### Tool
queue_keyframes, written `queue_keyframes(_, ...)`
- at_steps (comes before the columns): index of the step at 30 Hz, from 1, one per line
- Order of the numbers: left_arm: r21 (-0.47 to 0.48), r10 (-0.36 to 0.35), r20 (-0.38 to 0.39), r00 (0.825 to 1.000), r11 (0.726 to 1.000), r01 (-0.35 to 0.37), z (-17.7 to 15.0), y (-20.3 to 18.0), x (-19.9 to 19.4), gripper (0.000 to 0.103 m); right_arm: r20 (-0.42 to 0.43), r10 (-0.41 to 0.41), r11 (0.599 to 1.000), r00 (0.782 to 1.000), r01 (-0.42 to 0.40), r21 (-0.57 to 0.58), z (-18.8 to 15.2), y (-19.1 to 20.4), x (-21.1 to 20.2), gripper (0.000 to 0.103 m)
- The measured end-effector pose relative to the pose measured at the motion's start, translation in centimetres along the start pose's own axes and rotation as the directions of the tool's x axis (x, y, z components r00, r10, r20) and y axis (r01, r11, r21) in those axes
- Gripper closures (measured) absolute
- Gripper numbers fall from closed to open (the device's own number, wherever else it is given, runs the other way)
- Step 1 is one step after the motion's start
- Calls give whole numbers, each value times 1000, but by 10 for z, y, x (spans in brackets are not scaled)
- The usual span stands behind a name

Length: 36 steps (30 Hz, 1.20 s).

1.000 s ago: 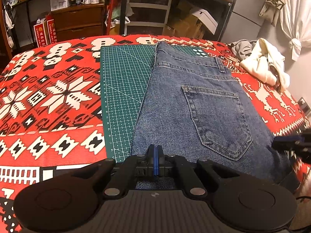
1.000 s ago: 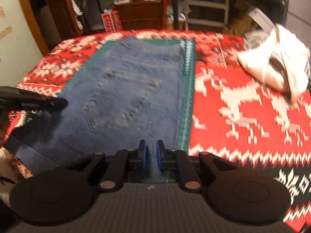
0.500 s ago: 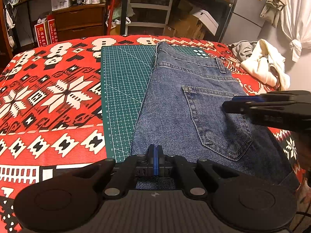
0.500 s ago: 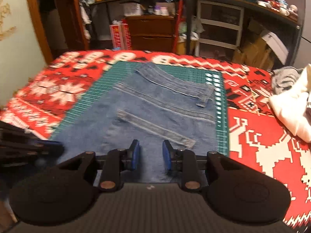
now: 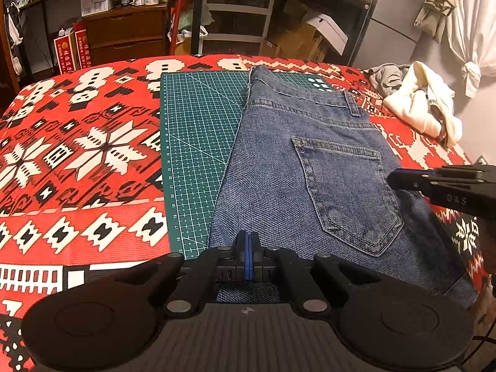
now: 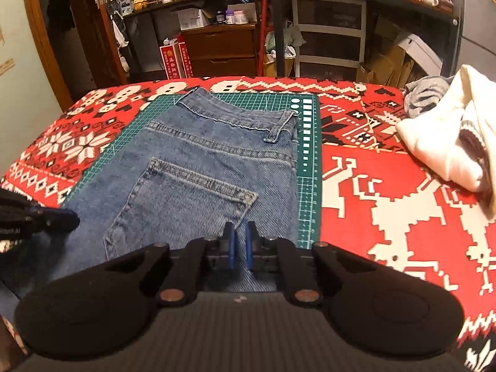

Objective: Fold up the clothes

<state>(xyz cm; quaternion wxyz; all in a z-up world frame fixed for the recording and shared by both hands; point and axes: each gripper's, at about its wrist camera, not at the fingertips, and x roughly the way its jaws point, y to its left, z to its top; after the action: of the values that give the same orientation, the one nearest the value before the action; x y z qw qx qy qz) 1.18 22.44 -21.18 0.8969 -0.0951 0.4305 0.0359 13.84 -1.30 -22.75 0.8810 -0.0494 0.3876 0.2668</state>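
Note:
Blue jeans point(image 5: 310, 167) lie folded and flat, back pocket up, on a green cutting mat point(image 5: 198, 142). My left gripper point(image 5: 248, 257) is shut at the jeans' near edge, its blue pads pressed together with no cloth showing between them. It shows as a dark blur in the right wrist view, left gripper point(image 6: 59, 217). My right gripper point(image 6: 239, 248) hovers low over the jeans point(image 6: 201, 167) at the pocket's corner, its pads a narrow gap apart. In the left wrist view, the right gripper point(image 5: 400, 179) reaches in from the right beside the pocket.
The red patterned cloth point(image 5: 77, 155) covers the table around the mat. A cream garment point(image 6: 449, 142) and a grey one point(image 6: 421, 93) lie at the far right. Shelves, drawers and boxes stand beyond the far edge.
The right gripper came down and closer to the pocket, and its jaws narrowed from a wider gap. In the left view it drew back to the right. The left gripper stayed put.

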Motion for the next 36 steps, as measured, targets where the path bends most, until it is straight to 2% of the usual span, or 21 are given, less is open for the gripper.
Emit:
queue_keyframes(2, 5, 2, -1, 1000, 1000, -2, 0, 0, 0, 100, -6, -14, 1000, 1000, 14, 9, -3, -3, -4, 95)
queue_keyframes(3, 7, 3, -1, 1000, 1000, -3, 1, 0, 1, 100, -10, -21, 1000, 1000, 21, 13, -5, -4, -6, 85)
queue_keyframes(5, 22, 13, -5, 1000, 1000, -13, 2, -3, 1, 100, -17, -36, 999, 999, 37, 21, -8, -7, -11, 80)
queue_keyframes(7, 46, 32, -14, 999, 998, -32, 4, -8, 1, 100, -11, -56, 998, 998, 56, 6, -8, -5, -18, 80)
queue_keyframes(9, 69, 47, -27, 999, 997, -45, 6, -14, 1, 98, 7, -55, 998, 998, 55, -18, -7, 0, -27, 71)
queue_keyframes(10, 69, 43, -27, 999, 997, -41, 8, -18, 0, 93, 14, -47, 999, 999, 47, -22, -6, 2, -30, 66)
queue_keyframes(11, 68, 38, -25, 999, 997, -36, 9, -21, -1, 89, 22, -39, 999, 999, 40, -27, -6, 4, -34, 57)
queue_keyframes(12, 68, 21, -14, 1000, 997, -20, 11, -25, -4, 81, 26, -30, 999, 999, 31, -27, -5, 6, -36, 47)
queue_keyframes(13, 73, 8, 1, 1000, 997, -8, 12, -29, -6, 72, 27, -22, 999, 999, 23, -23, -5, 7, -37, 41)
queue_keyframes(14, 79, -4, 15, 1000, 997, 3, 12, -34, -8, 67, 27, -16, 1000, 1000, 16, -19, -6, 8, -36, 32)
queue_keyframes(15, 93, -9, 32, 999, 996, 6, 12, -39, -8, 59, 24, -17, 1000, 1000, 17, -21, -7, 10, -35, 25)
queue_keyframes(16, 111, -11, 40, 999, 994, 7, 12, -44, -6, 54, 21, -23, 999, 1000, 23, -27, -8, 11, -33, 23)
queue_keyframes(18, 146, 2, 35, 999, 989, -7, 12, -52, 2, 49, 9, -35, 998, 999, 36, -43, -12, 15, -29, 17)
queue_keyframes(20, 175, 20, 29, 999, 984, -25, 10, -58, 10, 48, -12, -44, 997, 999, 43, -59, -15, 15, -23, 10)
queue_keyframes(23, 216, 29, 60, 998, 976, -41, 4, -61, 14, 44, -24, -66, 994, 998, 64, -94, -23, 18, -17, 1)
queue_keyframes(25, 231, 27, 81, 996, 972, -45, -1, -62, 14, 41, -40, -72, 992, 997, 68, -102, -30, 18, -12, 0)
queue_keyframes(28, 236, 27, 117, 993, 970, -54, -7, -62, 15, 37, -34, -62, 998, 998, 61, -31, -36, 12, -11, 0)
queue_keyframes(31, 219, 36, 148, 988, 973, -68, -13, -62, 15, 29, -28, -72, 997, 997, 71, -40, -38, 14, -11, 0)
queue_keyframes(35, 193, 40, 124, 991, 979, -64, -10, -61, 17, 19, -23, -73, 997, 997, 72, -38, -39, 13, -11, 0)
queue_keyframes(36, 193, 32, 109, 994, 980, -53, -10, -61, 18, 12, -28, -74, 997, 997, 73, -37, -38, 13, -11, 0)
